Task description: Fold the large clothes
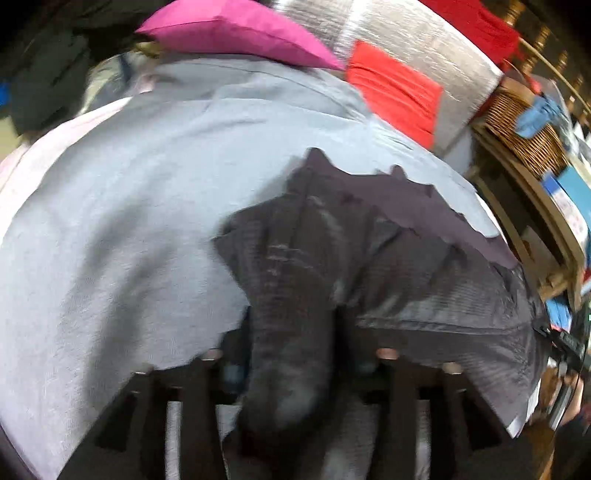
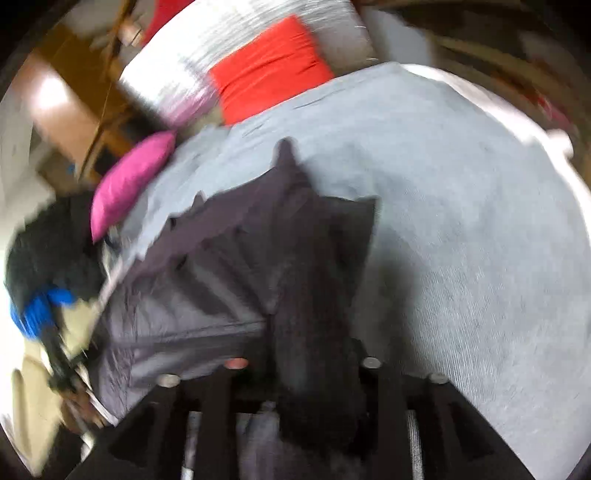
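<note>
While both views blur, the layout still reads: a bed [image 1: 110, 221] under a pale grey sheet fills most of each frame; on it lies a dark garment [image 1: 369, 251], crumpled, spread toward the bed's near edge, one bunched fold running down between the fingers of each gripper; in the right wrist view the same garment [image 2: 229, 266] sits left of centre with the bare sheet to its right.

Behind the garment, at the bed's far side: a silver-grey pillow [image 1: 413, 48] with a red patch, a magenta cushion [image 1: 229, 29] touching the sheet's far edge; a wicker basket [image 1: 517, 125] on a wooden shelf beside the bed, blue cloth on top of it.

Left gripper [image 1: 295, 354]: fingers spread, a hanging fold of garment between them; cannot tell whether the pads touch it; no pinch seen.

Right gripper [image 2: 303, 363]: fingers spread likewise, a dark fold draped in the gap; contact with the pads unclear.

Far left in the right wrist view, a dark blurred shape with a blue band [image 2: 40, 306]; too smeared to identify.
</note>
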